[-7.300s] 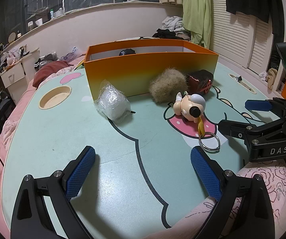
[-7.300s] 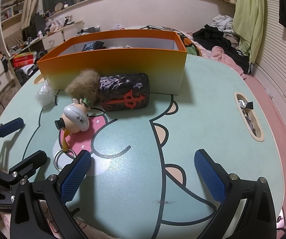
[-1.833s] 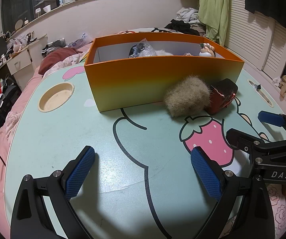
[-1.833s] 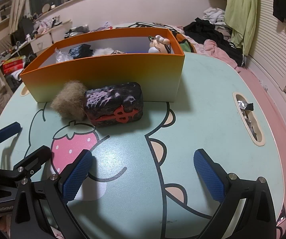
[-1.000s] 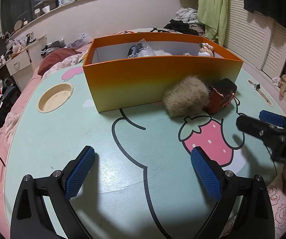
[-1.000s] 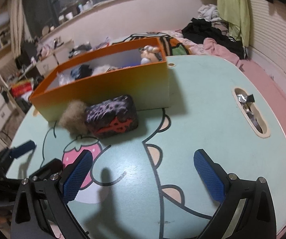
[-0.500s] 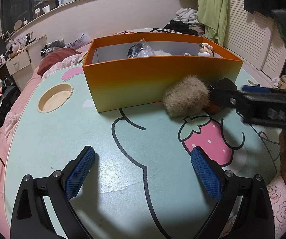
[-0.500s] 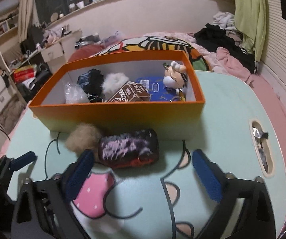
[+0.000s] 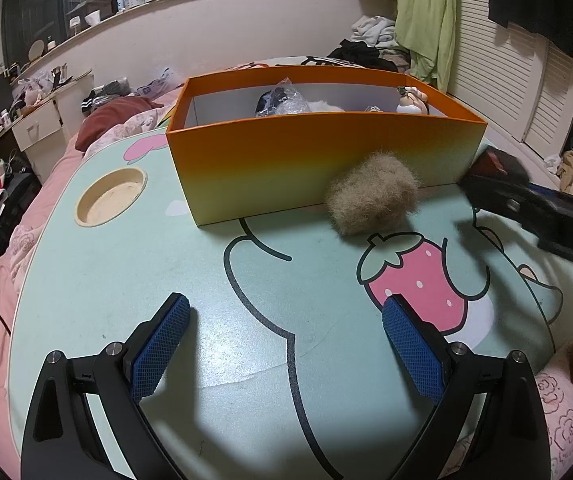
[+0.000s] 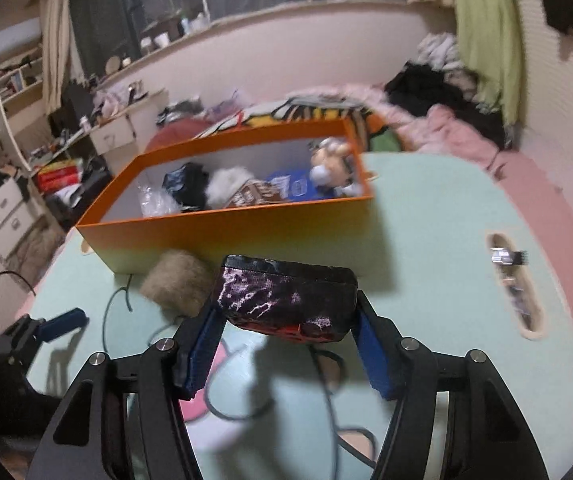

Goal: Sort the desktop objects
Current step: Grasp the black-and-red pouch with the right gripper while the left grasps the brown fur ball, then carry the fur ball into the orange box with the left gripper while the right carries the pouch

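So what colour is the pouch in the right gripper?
Black pouch with pale crackle marks and a red design; clearest in the right wrist view.

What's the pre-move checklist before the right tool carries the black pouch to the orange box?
1. Grip: right tool has just been closing; its pads sit against both ends of the black pouch. Ok.
2. Lift: the pouch looks raised off the table, but the picture is blurred. Cannot tell.
3. Box: the orange box is open-topped, with bare floor at its left end. Ok.
4. Path: the furry ball lies left of the pouch, not between pouch and box. Ok.
5. Left tool: open, empty, low over the table. Ok.
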`<action>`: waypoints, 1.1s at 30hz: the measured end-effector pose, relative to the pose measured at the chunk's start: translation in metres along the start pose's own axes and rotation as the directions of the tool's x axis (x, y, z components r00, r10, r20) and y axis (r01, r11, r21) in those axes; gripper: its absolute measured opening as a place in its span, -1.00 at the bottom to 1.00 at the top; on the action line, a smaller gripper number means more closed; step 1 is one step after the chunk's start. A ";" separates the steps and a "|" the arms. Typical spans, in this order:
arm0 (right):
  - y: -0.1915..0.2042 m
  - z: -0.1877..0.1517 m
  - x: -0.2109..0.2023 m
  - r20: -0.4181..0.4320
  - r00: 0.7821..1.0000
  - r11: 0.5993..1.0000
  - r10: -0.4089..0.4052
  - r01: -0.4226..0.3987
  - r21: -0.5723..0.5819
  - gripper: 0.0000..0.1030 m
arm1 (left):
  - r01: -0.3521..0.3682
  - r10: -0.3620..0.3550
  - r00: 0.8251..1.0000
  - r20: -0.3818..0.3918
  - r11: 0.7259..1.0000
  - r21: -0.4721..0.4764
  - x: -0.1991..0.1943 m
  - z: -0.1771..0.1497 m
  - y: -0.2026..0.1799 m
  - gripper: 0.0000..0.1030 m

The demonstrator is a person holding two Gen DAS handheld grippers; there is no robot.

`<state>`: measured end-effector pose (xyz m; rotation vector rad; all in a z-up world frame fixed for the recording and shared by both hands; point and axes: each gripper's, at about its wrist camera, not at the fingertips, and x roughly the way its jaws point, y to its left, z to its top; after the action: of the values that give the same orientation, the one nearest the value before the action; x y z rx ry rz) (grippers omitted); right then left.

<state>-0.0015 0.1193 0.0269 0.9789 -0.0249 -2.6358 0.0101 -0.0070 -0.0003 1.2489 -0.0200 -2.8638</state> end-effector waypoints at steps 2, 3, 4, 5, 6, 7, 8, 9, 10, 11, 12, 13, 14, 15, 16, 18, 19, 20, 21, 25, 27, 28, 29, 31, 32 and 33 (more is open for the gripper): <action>-0.002 -0.010 -0.007 0.013 0.999 0.999 -0.052 0.052 -0.014 0.21 | -0.005 0.005 1.000 -0.003 1.000 -0.004 0.000 0.001 -0.002 0.88; -0.003 -0.014 -0.007 0.009 0.998 0.998 -0.069 0.069 -0.016 0.21 | -0.007 0.007 1.000 -0.005 1.000 -0.005 0.001 0.001 -0.001 0.88; -0.003 -0.017 -0.006 -0.001 0.997 0.996 -0.083 0.083 -0.017 0.21 | -0.010 0.010 1.000 -0.009 1.000 -0.007 0.001 0.002 -0.001 0.88; -0.004 -0.021 0.000 -0.030 0.995 0.995 -0.097 0.096 -0.021 0.21 | -0.012 0.012 1.000 -0.016 1.000 -0.010 0.001 0.003 -0.001 0.88; -0.004 -0.024 0.005 -0.056 0.993 0.995 -0.102 0.100 -0.024 0.21 | -0.012 0.012 1.000 -0.026 1.000 -0.017 0.002 0.004 0.000 0.88; -0.005 -0.027 0.012 -0.086 0.991 0.994 -0.106 0.104 -0.025 0.20 | -0.007 0.007 1.000 -0.029 1.000 -0.027 0.001 0.006 0.001 0.88; -0.005 -0.026 0.014 -0.086 0.989 0.992 -0.121 0.119 -0.029 0.20 | 0.002 -0.003 1.000 -0.027 0.999 -0.039 0.000 0.008 0.001 0.88; -0.005 -0.026 0.015 -0.087 0.989 0.992 -0.123 0.121 -0.029 0.20 | 0.014 -0.015 1.000 -0.021 0.999 -0.052 -0.001 0.010 0.002 0.88; -0.006 -0.026 0.015 -0.086 0.989 0.992 -0.123 0.121 -0.028 0.20 | 0.024 -0.025 1.000 -0.017 0.998 -0.062 -0.002 0.013 0.002 0.88; -0.006 -0.026 0.015 -0.085 0.988 0.992 -0.125 0.123 -0.029 0.20 | 0.033 -0.034 0.999 -0.013 0.997 -0.070 -0.003 0.017 0.002 0.88; -0.006 -0.025 0.017 -0.085 0.988 0.992 -0.125 0.123 -0.029 0.20 | 0.045 -0.046 0.999 -0.008 0.996 -0.077 -0.004 0.022 0.003 0.88; -0.007 -0.025 0.016 -0.086 0.989 0.992 -0.123 0.121 -0.028 0.20 | 0.056 -0.056 0.998 -0.002 0.995 -0.079 -0.005 0.026 0.001 0.88; -0.008 -0.025 0.016 -0.086 0.989 0.992 -0.122 0.120 -0.027 0.20 | 0.067 -0.067 0.998 0.003 0.995 -0.078 -0.005 0.029 0.000 0.88; -0.010 -0.025 0.016 -0.086 0.989 0.993 -0.121 0.119 -0.026 0.20 | 0.078 -0.078 0.997 0.003 0.994 -0.075 -0.003 0.034 -0.004 0.88; -0.010 -0.025 0.016 -0.086 0.989 0.992 -0.122 0.120 -0.027 0.20 | 0.085 -0.085 0.996 -0.002 0.994 -0.073 -0.001 0.038 -0.007 0.88; -0.010 -0.025 0.016 -0.086 0.989 0.993 -0.121 0.119 -0.026 0.20 | 0.097 -0.099 0.995 -0.014 0.992 -0.076 0.004 0.047 -0.012 0.88; -0.009 -0.025 0.016 -0.086 0.989 0.993 -0.121 0.119 -0.026 0.20 | 0.101 -0.103 0.995 -0.019 0.992 -0.078 0.007 0.051 -0.013 0.84; -0.011 -0.025 0.016 -0.086 0.989 0.993 -0.120 0.118 -0.026 0.20 | 0.103 -0.105 0.994 -0.024 0.992 -0.078 0.009 0.054 -0.016 0.80; -0.010 -0.025 0.016 -0.086 0.989 0.993 -0.119 0.118 -0.025 0.20 | 0.103 -0.106 0.994 -0.035 0.992 -0.074 0.013 0.057 -0.018 0.72; -0.011 -0.025 0.016 -0.086 0.989 0.993 -0.118 0.116 -0.025 0.20 | 0.086 -0.095 0.987 -0.128 0.993 -0.075 0.035 0.060 -0.023 0.31; -0.009 -0.025 0.016 -0.085 0.989 0.993 -0.118 0.116 -0.028 0.20 | 0.056 -0.062 0.992 -0.108 0.997 -0.061 0.035 0.062 -0.025 0.05; -0.009 -0.026 0.014 -0.085 0.990 0.993 -0.117 0.115 -0.028 0.20 | 0.053 -0.059 0.993 -0.105 0.997 -0.062 0.035 0.062 -0.024 -0.12; -0.009 -0.027 0.013 -0.084 0.990 0.993 -0.116 0.114 -0.028 0.20 | 0.063 -0.070 0.992 -0.101 0.996 -0.070 0.034 0.062 -0.022 -0.18; -0.009 -0.027 0.014 -0.084 0.990 0.993 -0.115 0.114 -0.028 0.20 | 0.110 -0.117 0.989 -0.085 0.990 -0.084 0.030 0.059 -0.018 -0.19; -0.009 -0.027 0.014 -0.084 0.990 0.993 -0.117 0.115 -0.028 0.20 | 0.135 -0.143 0.987 -0.076 0.987 -0.091 0.028 0.056 -0.016 -0.19; -0.009 -0.027 0.013 -0.084 0.990 0.993 -0.116 0.114 -0.028 0.20 | 0.147 -0.154 0.986 -0.066 0.985 -0.093 0.026 0.053 -0.014 -0.19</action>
<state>0.0035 0.1263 -0.0033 1.1163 0.0848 -2.6880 -0.0463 0.0067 0.0164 1.3937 0.2081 -2.9033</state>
